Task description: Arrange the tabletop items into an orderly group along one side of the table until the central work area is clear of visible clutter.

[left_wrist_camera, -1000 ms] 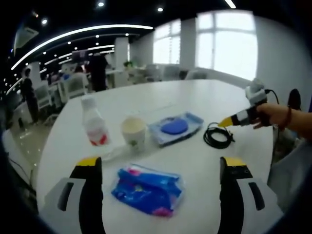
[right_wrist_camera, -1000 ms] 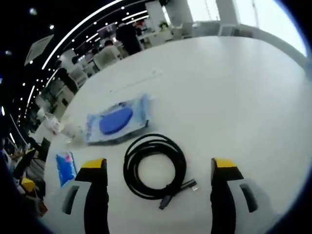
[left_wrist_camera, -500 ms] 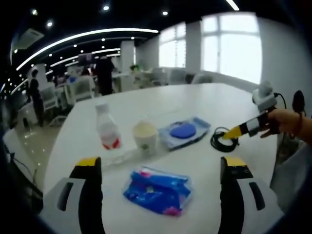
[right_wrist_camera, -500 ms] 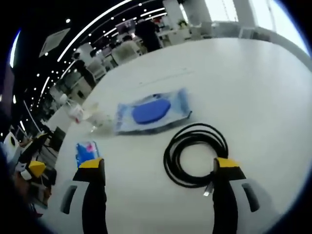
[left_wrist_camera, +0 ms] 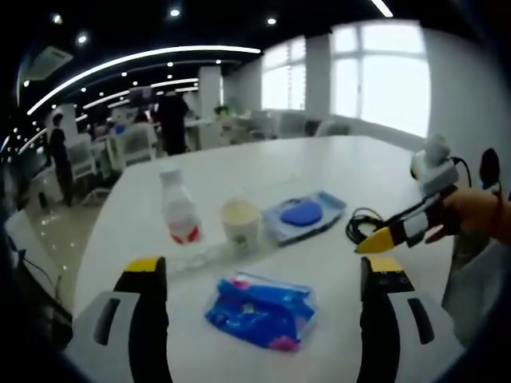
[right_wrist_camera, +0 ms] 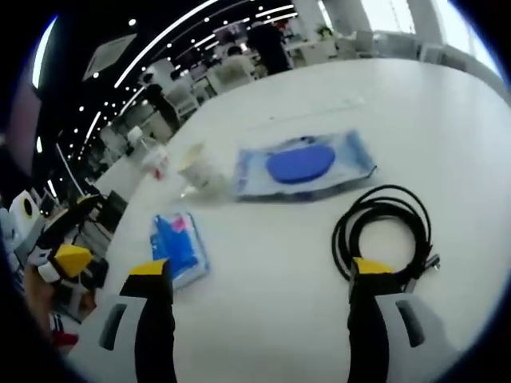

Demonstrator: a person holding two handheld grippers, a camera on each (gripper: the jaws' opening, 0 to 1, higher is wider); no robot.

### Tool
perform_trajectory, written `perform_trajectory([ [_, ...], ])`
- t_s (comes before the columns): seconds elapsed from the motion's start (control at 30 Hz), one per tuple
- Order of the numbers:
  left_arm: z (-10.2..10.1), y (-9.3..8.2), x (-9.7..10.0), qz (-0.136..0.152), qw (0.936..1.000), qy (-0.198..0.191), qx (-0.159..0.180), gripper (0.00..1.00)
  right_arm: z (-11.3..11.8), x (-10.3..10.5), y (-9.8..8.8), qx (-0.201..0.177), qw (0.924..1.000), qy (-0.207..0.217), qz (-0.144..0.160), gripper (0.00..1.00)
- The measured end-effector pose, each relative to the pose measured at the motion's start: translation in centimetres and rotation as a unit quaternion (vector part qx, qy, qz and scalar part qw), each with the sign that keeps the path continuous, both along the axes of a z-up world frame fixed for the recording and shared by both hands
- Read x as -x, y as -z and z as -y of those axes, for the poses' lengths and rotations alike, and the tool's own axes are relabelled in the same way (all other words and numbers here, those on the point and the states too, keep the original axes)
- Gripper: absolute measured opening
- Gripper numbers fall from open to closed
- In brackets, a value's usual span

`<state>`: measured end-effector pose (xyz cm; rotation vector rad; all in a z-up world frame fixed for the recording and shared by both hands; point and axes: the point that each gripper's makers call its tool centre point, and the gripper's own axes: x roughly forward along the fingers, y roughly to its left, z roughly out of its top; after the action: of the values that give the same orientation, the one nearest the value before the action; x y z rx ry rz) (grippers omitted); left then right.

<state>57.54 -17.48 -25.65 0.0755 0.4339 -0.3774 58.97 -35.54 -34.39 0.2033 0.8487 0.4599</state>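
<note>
Two pairs of tongs stand wide apart and hold nothing. In the left gripper view the left tongs (left_wrist_camera: 259, 275) hover over the white surface (left_wrist_camera: 335, 167), jaws either side of a blue plastic packet (left_wrist_camera: 259, 313) that lies nearest. Beyond it sit a paper cup (left_wrist_camera: 239, 222), a small bottle (left_wrist_camera: 179, 209) with a red label just left of the cup, and a blue pouch (left_wrist_camera: 305, 215) to the right. The right tongs (left_wrist_camera: 391, 235) enter from the right, held by a hand (left_wrist_camera: 477, 215), tip near the coiled black cable (left_wrist_camera: 361, 223). In the right gripper view the right tongs (right_wrist_camera: 259, 275) have their right jaw at the cable (right_wrist_camera: 383, 231), though contact cannot be told.
</note>
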Motion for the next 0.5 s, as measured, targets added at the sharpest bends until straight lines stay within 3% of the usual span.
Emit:
perform_trajectory([
  [0.5, -0.4, 0.3, 0.1, -0.007, 1.0000, -0.006, -0.003, 0.97, -5.6, 2.3, 0.5, -0.011, 0.9980, -0.061, -0.011, 0.89],
])
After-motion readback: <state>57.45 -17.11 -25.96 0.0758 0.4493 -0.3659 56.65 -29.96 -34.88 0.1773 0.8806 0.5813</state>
